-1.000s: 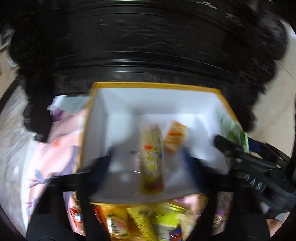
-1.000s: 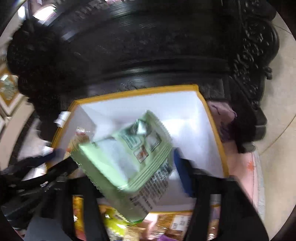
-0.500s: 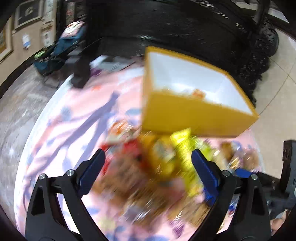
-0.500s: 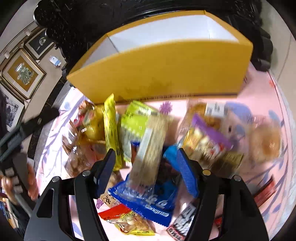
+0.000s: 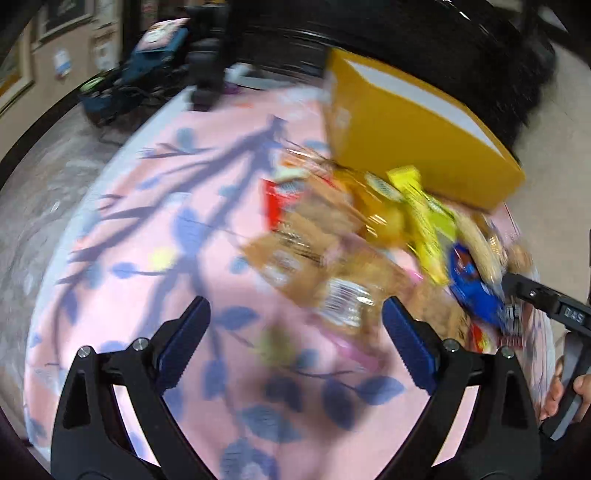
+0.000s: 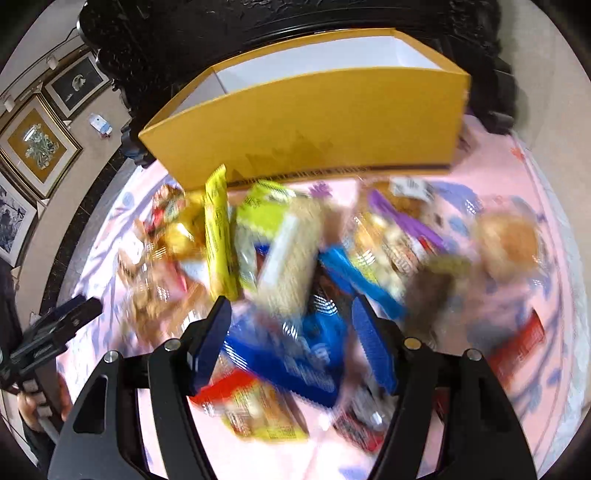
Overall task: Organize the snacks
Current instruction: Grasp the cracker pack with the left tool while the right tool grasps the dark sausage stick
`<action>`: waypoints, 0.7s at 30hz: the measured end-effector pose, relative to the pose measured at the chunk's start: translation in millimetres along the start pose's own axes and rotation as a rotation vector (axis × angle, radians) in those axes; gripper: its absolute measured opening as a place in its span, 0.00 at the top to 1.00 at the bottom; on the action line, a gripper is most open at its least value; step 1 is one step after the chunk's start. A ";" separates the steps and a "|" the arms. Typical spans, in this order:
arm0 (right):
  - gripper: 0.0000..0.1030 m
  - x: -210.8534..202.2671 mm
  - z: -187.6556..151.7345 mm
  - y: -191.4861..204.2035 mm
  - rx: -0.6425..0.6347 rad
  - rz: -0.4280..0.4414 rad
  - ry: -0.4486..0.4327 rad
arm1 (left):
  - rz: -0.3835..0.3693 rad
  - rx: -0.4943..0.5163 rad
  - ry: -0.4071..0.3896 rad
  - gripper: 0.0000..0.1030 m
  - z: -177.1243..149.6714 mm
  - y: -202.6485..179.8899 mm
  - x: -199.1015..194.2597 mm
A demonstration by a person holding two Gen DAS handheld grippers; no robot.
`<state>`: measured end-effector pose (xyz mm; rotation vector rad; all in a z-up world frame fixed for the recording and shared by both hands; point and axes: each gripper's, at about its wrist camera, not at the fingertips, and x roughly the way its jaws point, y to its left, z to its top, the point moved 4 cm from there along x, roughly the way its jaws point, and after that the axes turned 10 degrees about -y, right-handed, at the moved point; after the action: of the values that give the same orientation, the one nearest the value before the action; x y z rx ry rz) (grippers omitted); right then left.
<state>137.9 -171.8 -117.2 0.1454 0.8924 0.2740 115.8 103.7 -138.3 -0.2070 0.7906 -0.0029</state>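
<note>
A yellow box (image 6: pixel 314 125) with a white inside stands at the far side of a pink cloth; it also shows in the left wrist view (image 5: pixel 413 136). A blurred pile of snack packets (image 6: pixel 295 258) lies in front of it, among them a blue packet (image 6: pixel 299 358) and a yellow bar (image 6: pixel 218 236). My right gripper (image 6: pixel 290 339) is open and empty, low over the blue packet. My left gripper (image 5: pixel 295 343) is open and empty above the cloth, just left of a brown packet (image 5: pixel 317 269) at the pile's edge (image 5: pixel 369 229).
The pink cloth with blue leaf print (image 5: pixel 166 240) covers the table. Dark carved furniture (image 6: pixel 258 33) stands behind the box. Framed pictures (image 6: pixel 33 147) hang at the left. The other gripper's handle shows at the right edge of the left wrist view (image 5: pixel 554 314).
Both grippers pulled back from over the box and down toward the pile. The right gripper let go of the green packet it held a second ago and is empty.
</note>
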 end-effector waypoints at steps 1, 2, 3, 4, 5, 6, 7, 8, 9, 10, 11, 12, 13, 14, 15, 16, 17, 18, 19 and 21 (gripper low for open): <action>0.33 -9.0 -9.6 -5.6 0.000 -0.014 -0.003 | 0.007 0.040 0.007 0.07 -2.9 -10.3 5.8; 0.33 -16.0 -17.2 -11.0 0.005 -0.027 -0.006 | 0.014 0.076 0.013 0.07 -5.6 -19.7 11.7; 0.33 -21.4 -23.3 -16.1 0.012 -0.037 -0.007 | 0.017 0.101 0.015 0.07 -7.8 -26.8 16.3; 0.33 -26.4 -29.6 -21.6 0.024 -0.049 -0.009 | 0.020 0.123 0.022 0.07 -10.2 -33.0 21.6; 0.33 -33.3 -38.6 -30.3 0.041 -0.067 -0.009 | 0.024 0.144 0.031 0.07 -13.3 -39.1 27.5; 0.33 -38.2 -44.7 -35.6 0.050 -0.081 -0.007 | 0.023 0.157 0.037 0.07 -15.3 -43.4 31.8; 0.33 -41.0 -49.3 -40.9 0.060 -0.097 -0.005 | 0.019 0.175 0.046 0.07 -19.3 -49.3 38.7; 0.33 -44.7 -55.7 -47.4 0.067 -0.100 -0.004 | 0.029 0.184 0.050 0.07 -22.7 -52.7 45.0; 0.33 -43.5 -57.2 -49.5 0.078 -0.095 -0.002 | 0.039 0.183 0.045 0.07 -24.1 -53.5 48.1; 0.33 -42.0 -59.4 -50.0 0.089 -0.086 0.002 | 0.040 0.174 0.043 0.07 -25.9 -54.0 52.7; 0.33 -36.2 -58.9 -49.7 0.097 -0.076 0.002 | 0.035 0.161 0.037 0.05 -26.4 -53.5 54.9; 0.33 -29.1 -56.7 -47.6 0.098 -0.076 -0.003 | 0.034 0.153 0.027 0.05 -26.0 -52.7 55.1; 0.33 -22.2 -54.7 -48.2 0.099 -0.091 -0.007 | 0.034 0.157 0.027 0.05 -26.5 -52.8 55.2; 0.33 -12.7 -51.8 -50.1 0.108 -0.107 -0.009 | 0.032 0.159 0.026 0.05 -26.6 -52.8 55.4; 0.33 -3.8 -48.4 -52.7 0.123 -0.115 -0.014 | 0.028 0.158 0.025 0.05 -26.4 -52.2 55.3; 0.32 2.0 -44.9 -52.7 0.127 -0.121 -0.024 | 0.023 0.158 0.022 0.05 -27.3 -51.4 54.8; 0.32 8.4 -38.5 -52.8 0.100 -0.164 -0.056 | 0.022 0.162 0.021 0.05 -27.6 -51.1 53.8; 0.32 11.3 -36.0 -52.0 0.079 -0.181 -0.070 | 0.020 0.166 0.018 0.05 -28.8 -50.8 52.6; 0.32 14.9 -33.8 -51.5 0.062 -0.198 -0.083 | 0.020 0.169 0.018 0.05 -29.3 -50.8 51.7; 0.35 18.3 -33.7 -49.8 0.019 -0.230 -0.113 | 0.017 0.180 0.015 0.05 -32.5 -49.2 49.9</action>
<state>131.1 -213.5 -163.7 0.0742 0.7919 0.0429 131.7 45.5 -186.6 -0.0301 0.8022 -0.0594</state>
